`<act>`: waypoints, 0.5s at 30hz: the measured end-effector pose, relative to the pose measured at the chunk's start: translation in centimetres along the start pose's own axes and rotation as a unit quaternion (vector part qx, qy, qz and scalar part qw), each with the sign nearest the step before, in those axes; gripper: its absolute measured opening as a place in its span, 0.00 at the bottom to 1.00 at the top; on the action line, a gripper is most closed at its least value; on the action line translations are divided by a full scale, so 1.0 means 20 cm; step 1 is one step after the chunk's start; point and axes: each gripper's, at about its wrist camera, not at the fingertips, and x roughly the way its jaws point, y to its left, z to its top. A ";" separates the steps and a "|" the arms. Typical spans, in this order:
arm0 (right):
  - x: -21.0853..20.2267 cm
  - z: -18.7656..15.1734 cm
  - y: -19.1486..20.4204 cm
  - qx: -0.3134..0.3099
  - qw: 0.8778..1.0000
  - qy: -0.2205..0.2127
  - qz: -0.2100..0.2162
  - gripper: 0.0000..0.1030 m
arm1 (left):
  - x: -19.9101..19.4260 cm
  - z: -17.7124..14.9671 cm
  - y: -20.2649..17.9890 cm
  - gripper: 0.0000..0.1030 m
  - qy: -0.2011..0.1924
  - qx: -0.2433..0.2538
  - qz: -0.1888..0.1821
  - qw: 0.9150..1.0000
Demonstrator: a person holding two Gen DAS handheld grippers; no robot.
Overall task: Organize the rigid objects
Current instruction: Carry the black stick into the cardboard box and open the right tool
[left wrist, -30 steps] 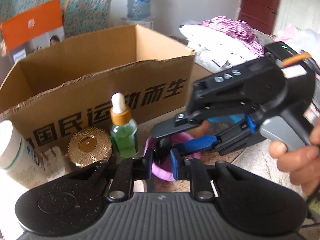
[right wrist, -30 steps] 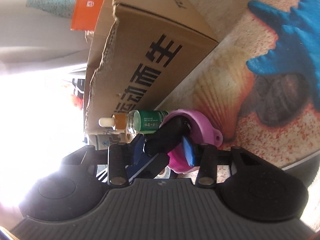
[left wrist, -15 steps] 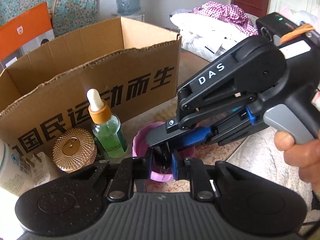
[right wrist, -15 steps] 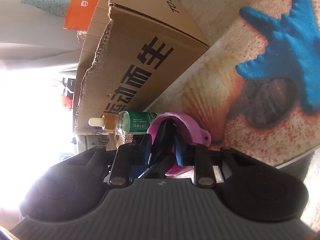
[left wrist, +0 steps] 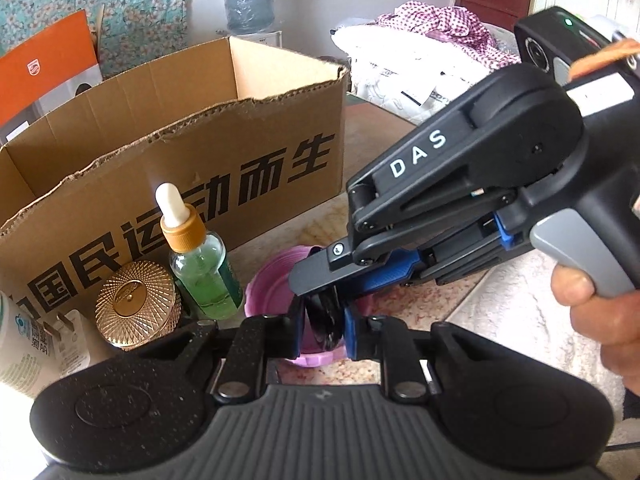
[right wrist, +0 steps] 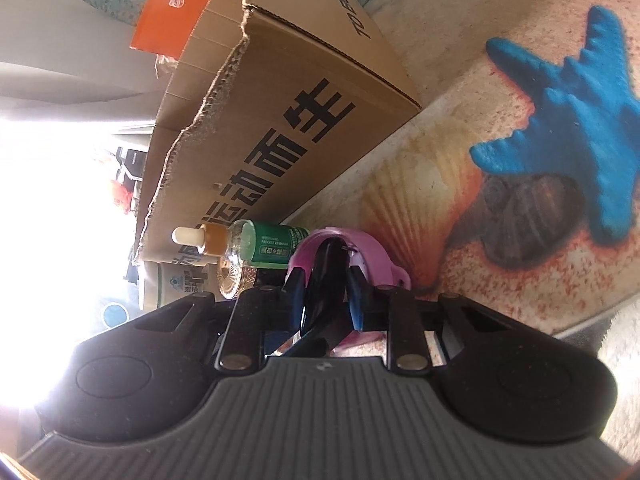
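A glossy black object [left wrist: 324,314] hangs over a pink plastic cup [left wrist: 269,280] on the table. My left gripper [left wrist: 323,322] is shut on it, its blue pads against both sides. From the right, my right gripper [left wrist: 314,284] reaches in, held by a hand [left wrist: 600,320]. In the right wrist view the right gripper [right wrist: 326,286] is also shut on the black object [right wrist: 325,264], with the pink cup [right wrist: 374,250] just behind. An open cardboard box [left wrist: 200,140] stands behind the cup.
Left of the cup stand a green dropper bottle [left wrist: 204,276], a gold ribbed jar [left wrist: 136,304], a white plug [left wrist: 68,332] and a white bottle [left wrist: 18,344]. The table mat [right wrist: 440,184] bears a blue starfish print [right wrist: 560,120]. An orange box [left wrist: 40,68] and piled clothes [left wrist: 420,48] lie beyond.
The right gripper's jaws came together from wide apart onto the black object. The left gripper kept its hold, and both stayed over the pink cup.
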 end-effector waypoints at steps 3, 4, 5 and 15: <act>-0.04 -0.02 0.02 -0.006 1.000 -0.011 0.005 0.21 | -0.05 0.01 -0.01 0.20 -0.010 0.004 0.000 1.000; -0.06 -0.03 0.04 -0.009 1.000 -0.015 0.007 0.21 | -0.07 0.01 -0.02 0.20 -0.016 0.007 0.002 1.000; -0.08 -0.04 0.06 -0.014 1.000 -0.019 0.009 0.21 | -0.10 0.01 -0.02 0.20 -0.022 0.010 0.004 1.000; -0.27 0.02 0.46 -0.119 0.989 -0.069 0.054 0.21 | -0.44 0.23 0.05 0.22 -0.090 0.004 0.051 0.995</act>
